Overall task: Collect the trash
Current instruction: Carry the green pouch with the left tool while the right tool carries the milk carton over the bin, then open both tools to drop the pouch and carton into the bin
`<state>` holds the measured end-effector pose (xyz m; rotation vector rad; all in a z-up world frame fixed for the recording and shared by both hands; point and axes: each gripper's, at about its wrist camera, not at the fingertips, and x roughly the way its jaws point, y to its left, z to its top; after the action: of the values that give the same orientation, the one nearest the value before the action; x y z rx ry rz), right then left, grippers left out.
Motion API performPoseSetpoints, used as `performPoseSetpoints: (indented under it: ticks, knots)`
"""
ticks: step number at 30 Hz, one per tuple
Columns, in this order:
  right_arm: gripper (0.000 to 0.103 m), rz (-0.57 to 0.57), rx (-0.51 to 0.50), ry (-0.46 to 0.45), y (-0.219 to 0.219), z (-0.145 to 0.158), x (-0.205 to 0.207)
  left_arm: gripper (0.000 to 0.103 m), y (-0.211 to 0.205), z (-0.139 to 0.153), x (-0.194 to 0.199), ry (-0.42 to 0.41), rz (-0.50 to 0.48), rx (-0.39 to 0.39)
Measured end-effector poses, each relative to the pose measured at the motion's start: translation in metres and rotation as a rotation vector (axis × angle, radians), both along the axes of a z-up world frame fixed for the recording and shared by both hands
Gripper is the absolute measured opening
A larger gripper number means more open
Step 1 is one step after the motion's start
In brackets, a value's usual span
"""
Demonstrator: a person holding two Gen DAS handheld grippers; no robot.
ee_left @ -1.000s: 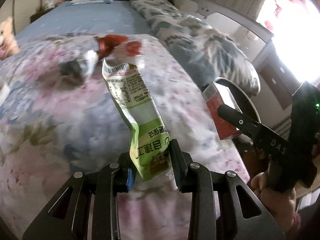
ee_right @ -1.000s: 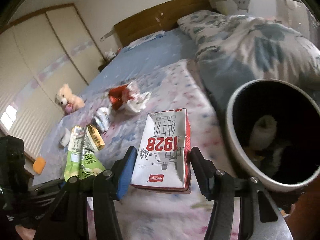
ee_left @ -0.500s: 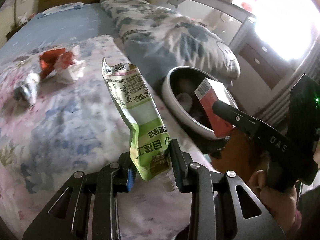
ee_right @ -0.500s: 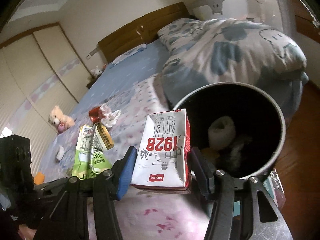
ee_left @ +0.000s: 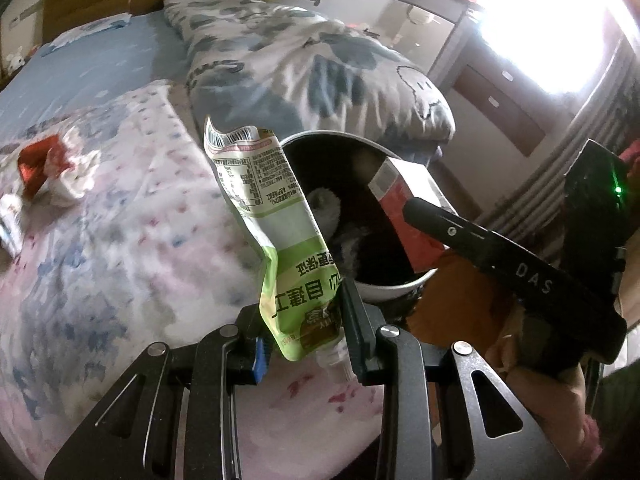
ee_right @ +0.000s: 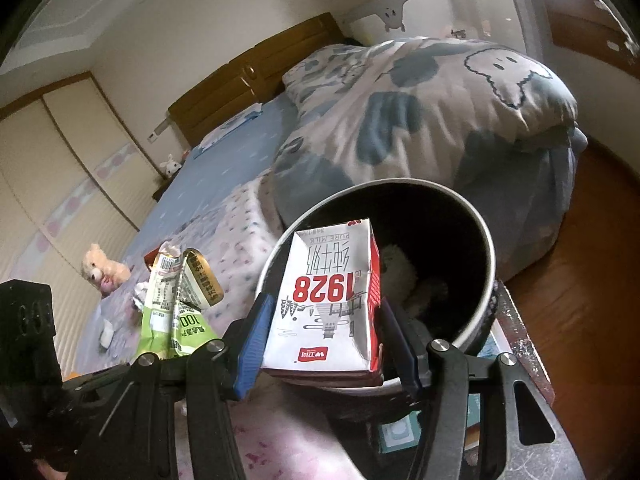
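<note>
Both grippers nearer bin (ee_right: pixel 486 280), clamping pouch (ee_left: pixel 276 216), carton (ee_right: pixel 324 300)

Left claw (ee_left: pixel 304 340) and right claw (ee_right: pixel 326 344) both angle downward, side by side (each clamped, partly closed)

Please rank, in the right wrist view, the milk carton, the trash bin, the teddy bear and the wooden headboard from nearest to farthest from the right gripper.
1. Milk carton: clamped in the right gripper.
2. Trash bin: just behind.
3. Teddy bear: far left, on the bed.
4. Wooden headboard: at the bed's far end.
</note>
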<state>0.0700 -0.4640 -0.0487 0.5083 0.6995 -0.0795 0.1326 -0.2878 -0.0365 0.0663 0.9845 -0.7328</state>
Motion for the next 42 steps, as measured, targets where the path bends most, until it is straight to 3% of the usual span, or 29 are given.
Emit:
performPoseSetpoints:
  ticks: [14,39,42]
  knots:
    - [0.056,-0.021,0.026,0.003,-0.027,0.0,0.009,0.029,-0.044,-0.003,0.012,0.002,-0.071,0.021]
    - [0.056,-0.03,0.059,0.035,-0.046,-0.013,0.028,0.029,-0.061,-0.014,0.029,0.038,-0.068,0.046]
    - [0.056,-0.037,0.054,0.038,-0.047,-0.013,0.029,0.045,-0.058,-0.012,0.029,0.04,-0.057,0.035]
